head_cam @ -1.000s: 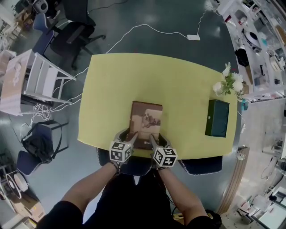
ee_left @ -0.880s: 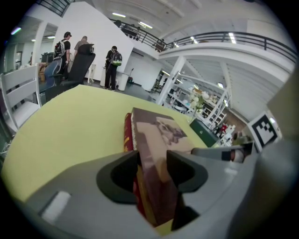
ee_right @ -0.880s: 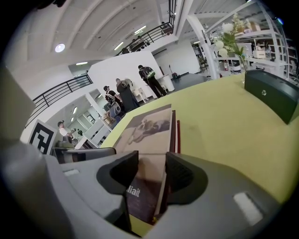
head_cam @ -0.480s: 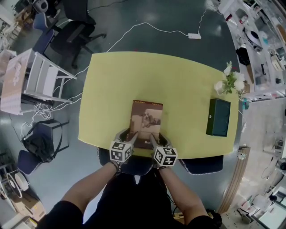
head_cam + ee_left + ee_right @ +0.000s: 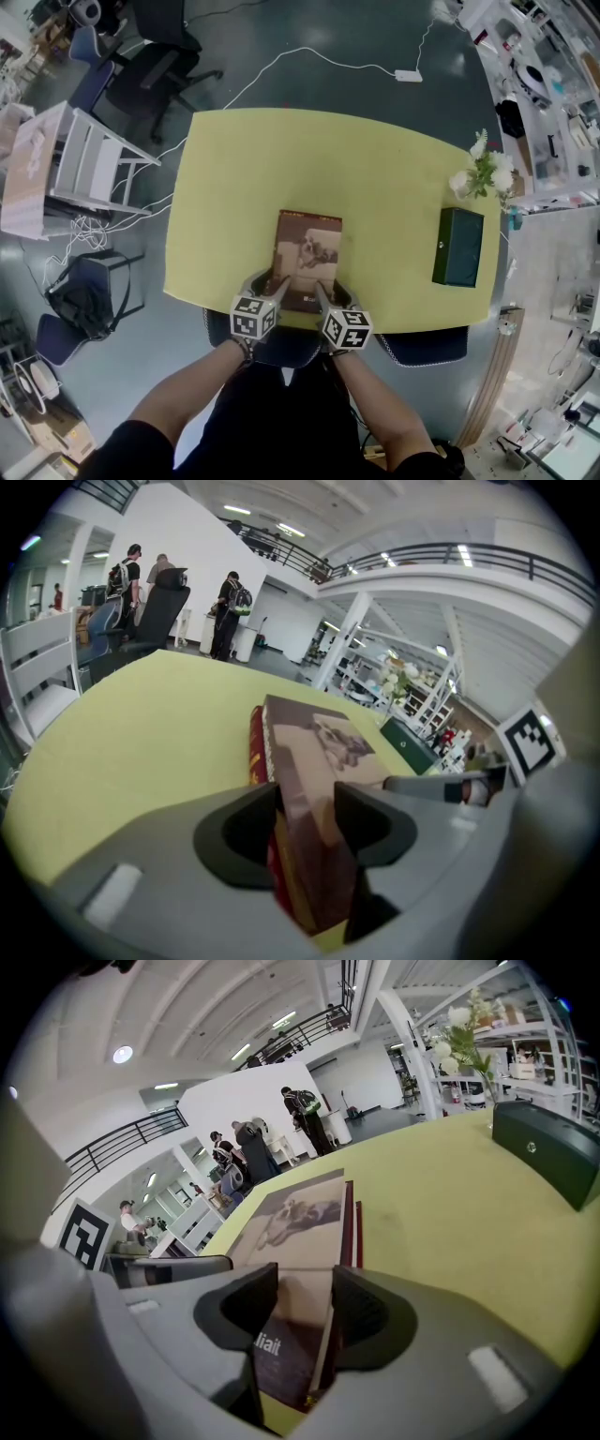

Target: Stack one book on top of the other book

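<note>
As nothing has moved since a second ago, the books (image 5: 307,258) lie stacked at the table's (image 5: 394,178) near edge. The left gripper (image 5: 278,284) and right gripper (image 5: 320,287) are each half-open, clamped on them; stacking looks done.

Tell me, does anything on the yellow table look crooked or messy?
Nothing is spilled or broken. The top book sits slightly off the red book under it, so a red strip peeks out along one side. The left gripper and right gripper both clamp the books' near end.
</note>
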`<state>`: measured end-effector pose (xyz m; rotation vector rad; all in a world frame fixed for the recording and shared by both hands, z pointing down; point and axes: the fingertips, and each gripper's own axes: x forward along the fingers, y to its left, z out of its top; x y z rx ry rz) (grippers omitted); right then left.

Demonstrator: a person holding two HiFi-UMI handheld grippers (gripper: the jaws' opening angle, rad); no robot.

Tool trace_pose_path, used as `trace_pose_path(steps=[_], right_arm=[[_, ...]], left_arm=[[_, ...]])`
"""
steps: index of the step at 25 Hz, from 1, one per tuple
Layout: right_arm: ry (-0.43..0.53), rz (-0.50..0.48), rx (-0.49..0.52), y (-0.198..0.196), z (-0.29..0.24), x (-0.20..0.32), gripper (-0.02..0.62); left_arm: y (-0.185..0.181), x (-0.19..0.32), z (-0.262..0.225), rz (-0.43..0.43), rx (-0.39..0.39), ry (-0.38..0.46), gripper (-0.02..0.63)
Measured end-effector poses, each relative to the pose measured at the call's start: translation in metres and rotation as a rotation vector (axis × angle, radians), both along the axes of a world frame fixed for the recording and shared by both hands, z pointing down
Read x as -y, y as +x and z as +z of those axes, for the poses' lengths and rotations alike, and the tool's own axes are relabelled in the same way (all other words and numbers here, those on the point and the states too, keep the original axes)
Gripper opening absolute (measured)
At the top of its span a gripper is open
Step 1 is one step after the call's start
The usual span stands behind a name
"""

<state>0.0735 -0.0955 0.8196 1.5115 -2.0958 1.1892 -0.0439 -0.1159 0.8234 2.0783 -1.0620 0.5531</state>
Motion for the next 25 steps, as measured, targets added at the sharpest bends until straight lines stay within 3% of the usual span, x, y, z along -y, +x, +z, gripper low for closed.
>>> trace_pose_path(steps=[10, 17, 22, 25], right_arm=[[0.007, -0.023, -0.015, 0.002, -0.002, 0.001, 0.186], [0.035, 0.02, -0.074, 0.038, -0.021, 0.0, 0.186], [0.11, 0.075, -0.105, 0.062, -0.071, 0.005, 0.183], [0.195, 0.086, -0.121, 0.065, -0.119, 0.01, 0.128]], left_arm=[[-0.006, 0.001, 0.0, -0.039, -0.026, -0.018, 0.201], [-0.034, 0.003, -0.02, -0.064, -0.016, 0.04, 0.196], [-0.057, 0.01, -0.068, -0.081, -0.016, 0.133, 0.133], [-0.061, 0.017, -0.117, -0.064, -0.021, 0.228, 0.038]])
